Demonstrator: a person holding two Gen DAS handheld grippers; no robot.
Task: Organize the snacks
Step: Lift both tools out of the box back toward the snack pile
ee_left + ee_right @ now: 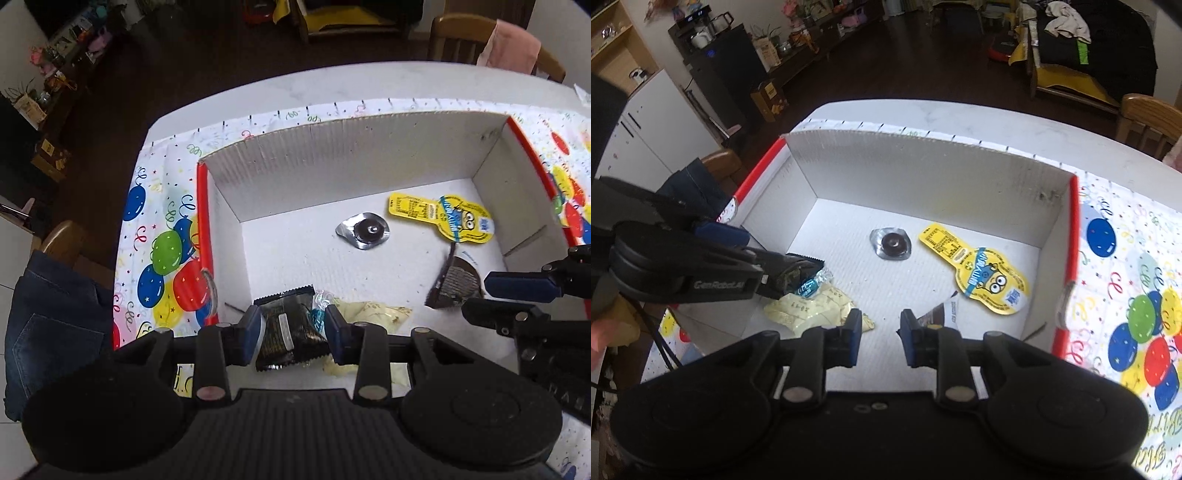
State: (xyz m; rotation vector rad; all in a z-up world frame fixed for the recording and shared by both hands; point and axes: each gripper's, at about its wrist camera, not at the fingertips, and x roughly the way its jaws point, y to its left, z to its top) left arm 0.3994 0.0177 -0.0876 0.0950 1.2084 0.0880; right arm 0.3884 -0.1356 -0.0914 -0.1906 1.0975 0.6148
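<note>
Both views are taken from just behind the fingers and are aimed steeply down, close over the box (343, 147). The left wrist view is set over its near left corner, the right gripper (517, 299) entering at 3 o'clock. The right wrist view is set further right, the left gripper (783, 277) entering at 9 o'clock. The box floor and the yellow pack (979, 277) are shared.

I can't read the print on the yellow sachet (441, 218) inside the box (332, 147); it's too small. My left tongs (291, 330) cover the lower part of the dark wrapper (286, 325), and a cream packet (812, 310) in the box is half hidden behind it. The brown packet (940, 314) near the box's right wall is mostly blocked by my right tongs (879, 332). The tabletop (369, 79) runs off the right edge.
</note>
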